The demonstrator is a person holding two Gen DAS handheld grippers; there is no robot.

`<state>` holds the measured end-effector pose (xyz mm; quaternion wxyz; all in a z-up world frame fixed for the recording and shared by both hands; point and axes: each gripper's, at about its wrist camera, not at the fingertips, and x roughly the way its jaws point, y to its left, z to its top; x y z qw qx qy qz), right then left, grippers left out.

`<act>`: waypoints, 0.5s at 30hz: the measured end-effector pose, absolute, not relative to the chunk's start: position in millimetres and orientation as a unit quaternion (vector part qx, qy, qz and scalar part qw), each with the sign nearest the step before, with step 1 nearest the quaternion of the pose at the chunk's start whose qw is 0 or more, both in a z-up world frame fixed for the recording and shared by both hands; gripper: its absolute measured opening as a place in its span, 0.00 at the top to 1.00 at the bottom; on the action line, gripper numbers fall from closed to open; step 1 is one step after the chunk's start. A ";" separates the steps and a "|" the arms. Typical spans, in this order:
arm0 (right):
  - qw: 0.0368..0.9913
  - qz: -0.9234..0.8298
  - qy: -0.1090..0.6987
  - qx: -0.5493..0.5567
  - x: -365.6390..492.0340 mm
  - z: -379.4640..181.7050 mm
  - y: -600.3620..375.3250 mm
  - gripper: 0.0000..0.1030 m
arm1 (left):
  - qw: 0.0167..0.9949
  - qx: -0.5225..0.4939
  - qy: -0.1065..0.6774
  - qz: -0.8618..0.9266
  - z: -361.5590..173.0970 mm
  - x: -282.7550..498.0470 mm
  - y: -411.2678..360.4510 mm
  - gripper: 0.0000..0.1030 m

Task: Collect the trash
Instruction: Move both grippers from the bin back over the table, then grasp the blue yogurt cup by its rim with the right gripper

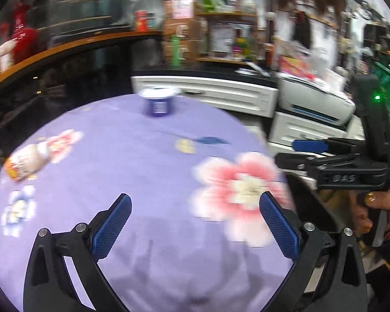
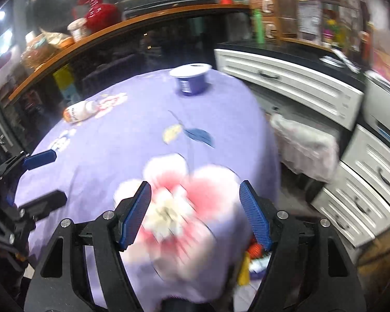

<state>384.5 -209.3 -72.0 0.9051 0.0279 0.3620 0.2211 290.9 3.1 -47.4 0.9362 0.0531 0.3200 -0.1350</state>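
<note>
Purple tub [image 2: 190, 82] upright on floral cloth [image 2: 148, 140], contents unseen, bottle [image 2: 79, 111] lying, both tongs [image 1: 195, 223] [image 2: 195, 213] spread, empty.

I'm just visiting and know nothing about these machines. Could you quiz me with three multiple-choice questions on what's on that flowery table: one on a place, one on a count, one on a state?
1. Where does the dark blue round tub with a white lid stand?
A. near the far edge of the lilac flowered tablecloth
B. on the floor
C. between the claw's fingers

2. How many pieces of trash lie on the cloth?
A. five
B. two
C. none

3. How is the small white bottle with an orange label?
A. upright
B. held in a claw
C. lying on its side

Answers: 1 A, it stands at the far edge; 2 B, only tub and bottle show; 3 C, it lies flat on the cloth.
</note>
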 end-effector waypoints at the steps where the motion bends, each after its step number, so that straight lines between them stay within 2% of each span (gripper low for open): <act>1: 0.904 0.226 0.362 0.024 392.2 -70.4 -200.2 0.32 | 0.939 0.049 0.320 -0.118 -46.0 298.4 20.3 0.05; 9: 0.896 0.245 0.369 -0.040 481.8 -54.4 -115.0 0.32 | 0.951 -0.001 0.310 -0.022 -38.3 357.2 109.2 0.05; 15: 0.902 0.219 0.359 -0.103 557.8 -42.8 -69.4 0.32 | 0.955 0.008 0.296 0.029 -43.9 378.1 130.3 0.05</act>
